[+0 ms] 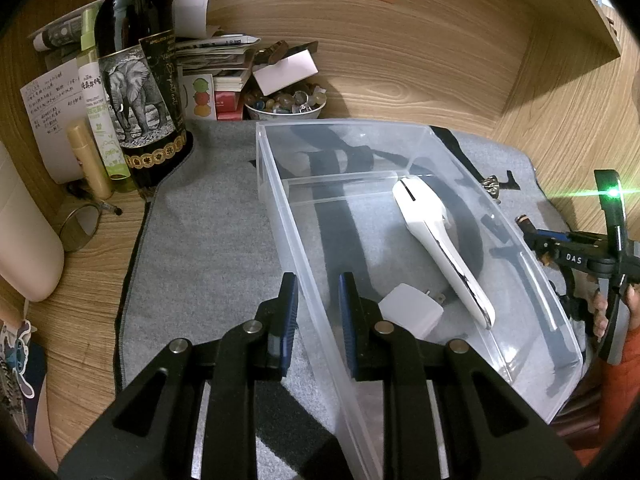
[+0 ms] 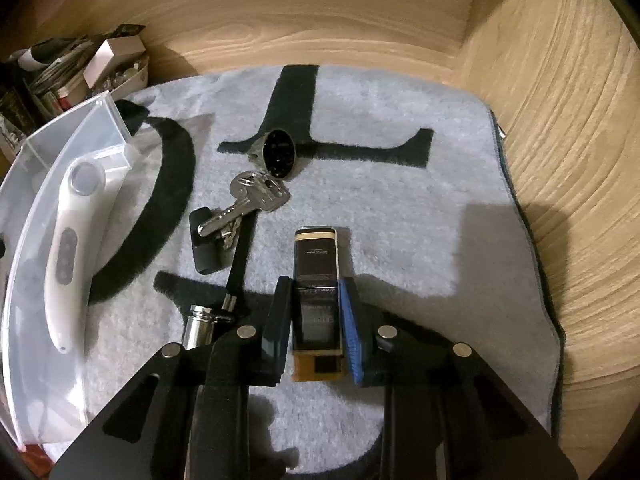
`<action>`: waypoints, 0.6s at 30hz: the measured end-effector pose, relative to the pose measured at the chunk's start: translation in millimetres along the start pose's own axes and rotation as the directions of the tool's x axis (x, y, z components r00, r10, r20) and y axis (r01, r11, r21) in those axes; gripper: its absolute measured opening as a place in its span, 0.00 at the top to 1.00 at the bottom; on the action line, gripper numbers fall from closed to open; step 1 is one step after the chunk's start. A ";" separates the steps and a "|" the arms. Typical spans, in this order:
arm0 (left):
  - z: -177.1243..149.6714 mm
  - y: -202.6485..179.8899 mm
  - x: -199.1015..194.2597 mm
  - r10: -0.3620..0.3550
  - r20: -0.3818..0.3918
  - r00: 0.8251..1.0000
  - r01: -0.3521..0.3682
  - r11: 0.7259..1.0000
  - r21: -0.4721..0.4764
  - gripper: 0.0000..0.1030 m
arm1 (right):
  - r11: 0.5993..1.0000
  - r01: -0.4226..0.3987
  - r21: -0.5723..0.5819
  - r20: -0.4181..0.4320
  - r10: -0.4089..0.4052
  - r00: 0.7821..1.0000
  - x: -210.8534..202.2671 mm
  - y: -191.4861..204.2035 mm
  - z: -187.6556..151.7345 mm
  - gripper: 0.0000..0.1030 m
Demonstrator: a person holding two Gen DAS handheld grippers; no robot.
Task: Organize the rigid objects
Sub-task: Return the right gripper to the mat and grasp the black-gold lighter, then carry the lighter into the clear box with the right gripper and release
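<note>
Left gripper (image 1: 318, 292): my fingers straddle the near wall of the clear plastic bin (image 1: 280, 200), one pad outside and one inside; whether the pads press the wall I cannot tell.
Right gripper (image 2: 316, 300): my pads are pressed against both long sides of the dark box (image 2: 318, 280), pinching it above the mat.
Dark box: a slim, black, amber-edged carton lying lengthwise between my right fingers, its far end pointing toward the keys.
Clear plastic bin: stands on the grey mat (image 1: 208, 216), with a low divider across its far part.
White handheld device (image 1: 436, 236): lies diagonally inside the bin's near compartment, its head close to the divider.
White charger plug (image 1: 412, 312): in the same compartment, just beside the device's handle end, prongs toward it.
Bunch of keys (image 2: 248, 208): on the mat to the right of the bin, lying partly over a small black fob (image 2: 204, 248).
Round metal piece (image 2: 276, 154): on the mat just beyond the keys, tilted, its dark face showing.
Chrome cylinder (image 2: 198, 326): on the mat near my right gripper's left finger.
Wine bottle (image 1: 138, 80): upright at the mat's far left corner, elephant label facing me.
Bowl of stones (image 1: 286, 104): against the back wall, behind the bin.
</note>
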State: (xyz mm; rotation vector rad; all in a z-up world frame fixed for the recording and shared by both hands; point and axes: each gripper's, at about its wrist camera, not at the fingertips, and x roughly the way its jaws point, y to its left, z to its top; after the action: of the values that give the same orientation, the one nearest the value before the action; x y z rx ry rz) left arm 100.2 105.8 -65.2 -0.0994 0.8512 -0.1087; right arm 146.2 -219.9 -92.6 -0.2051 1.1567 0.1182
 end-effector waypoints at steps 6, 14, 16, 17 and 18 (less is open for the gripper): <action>-0.1 -0.4 0.0 0.001 0.001 1.000 -0.001 1.000 -0.001 0.81 | 1.000 -0.006 -0.001 0.061 0.006 0.998 -18.1 5.3 8.7 0.79; -1.3 1.6 0.3 -0.003 0.004 1.000 0.003 1.000 -0.002 0.81 | 0.997 -0.030 -0.064 0.172 0.041 0.984 -57.4 33.0 24.2 0.79; -2.0 0.7 -0.3 -0.003 0.004 1.000 0.003 1.000 -0.002 0.81 | 0.995 -0.042 -0.088 0.198 0.059 0.979 -65.1 41.7 28.7 0.79; -2.0 0.8 -0.3 -0.003 0.004 1.000 0.003 1.000 -0.002 0.81 | 0.994 -0.048 -0.100 0.209 0.068 0.975 -69.1 46.6 30.3 0.79; -1.9 0.6 -0.3 -0.003 0.004 1.000 0.003 1.000 -0.002 0.81 | 0.992 -0.055 -0.114 0.220 0.080 0.972 -71.5 52.6 33.0 0.79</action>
State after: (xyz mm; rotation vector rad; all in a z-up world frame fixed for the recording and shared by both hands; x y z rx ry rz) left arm 98.5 106.4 -66.3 -0.1028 0.8469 -0.1108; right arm 136.8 -160.4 -19.5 -0.2409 0.9329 0.2580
